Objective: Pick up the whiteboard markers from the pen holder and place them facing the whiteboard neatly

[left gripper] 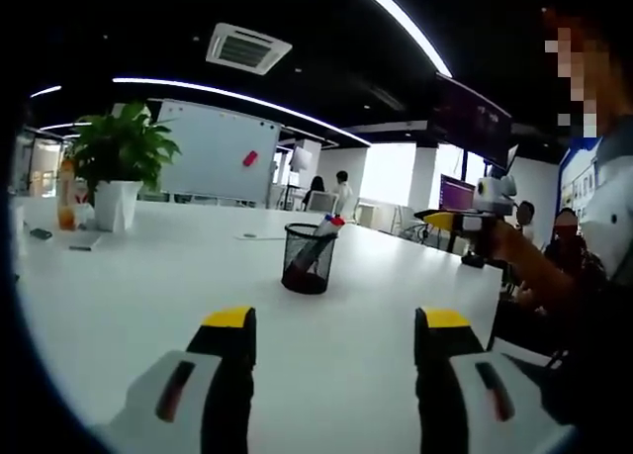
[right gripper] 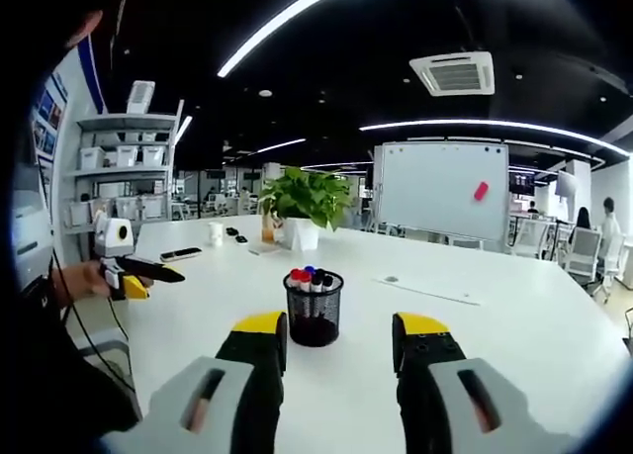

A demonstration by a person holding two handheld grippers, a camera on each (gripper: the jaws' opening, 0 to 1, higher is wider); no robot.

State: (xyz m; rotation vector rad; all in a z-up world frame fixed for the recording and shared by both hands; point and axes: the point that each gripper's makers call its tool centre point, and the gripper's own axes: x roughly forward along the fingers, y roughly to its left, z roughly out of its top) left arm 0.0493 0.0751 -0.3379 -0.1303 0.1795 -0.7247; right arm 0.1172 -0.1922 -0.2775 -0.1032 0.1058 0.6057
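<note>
Black jaws with yellow tips and grey housings are seen on left gripper [left gripper: 336, 325] and right gripper [right gripper: 336, 330].

Ahead of my right gripper [right gripper: 334, 340]: bare table [right gripper: 514, 325] up to the pen holder [right gripper: 314, 309], jaws apart, nothing between.
Ahead of my left gripper [left gripper: 334, 325]: open tabletop, holder [left gripper: 309, 259] well apart.
Far obstacles: potted plant [right gripper: 302, 202], phone [right gripper: 181, 253], whiteboard [right gripper: 442, 189].
Flanks: free white surface.
</note>
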